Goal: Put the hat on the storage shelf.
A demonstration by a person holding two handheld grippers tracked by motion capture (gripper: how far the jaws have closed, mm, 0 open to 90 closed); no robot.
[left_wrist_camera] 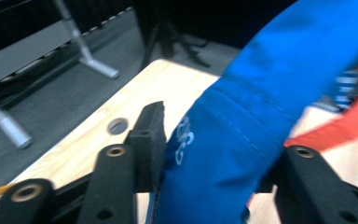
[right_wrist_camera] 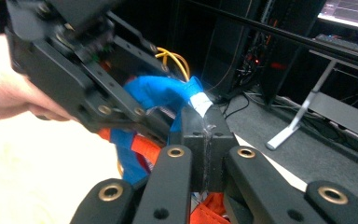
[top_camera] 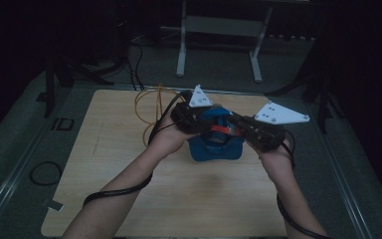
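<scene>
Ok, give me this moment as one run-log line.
left gripper: fingers around blue garment | right gripper: shut on garment edge | garment above wooden table

Left tool (top_camera: 206, 122) and right tool (top_camera: 234, 130) meet tip to tip, both clamped.

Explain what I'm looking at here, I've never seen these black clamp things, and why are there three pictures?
A person holds a hand-held two-jaw gripper in each hand. One camera looks down on the wooden table; the other two ride on the grippers, looking along their jaws. Both grippers work on a blue garment with orange trim. The right gripper is shut, pinching the blue cloth by its white tag. The left gripper has blue cloth between its jaws; whether it presses is unclear. A yellow cable lies behind.
</scene>
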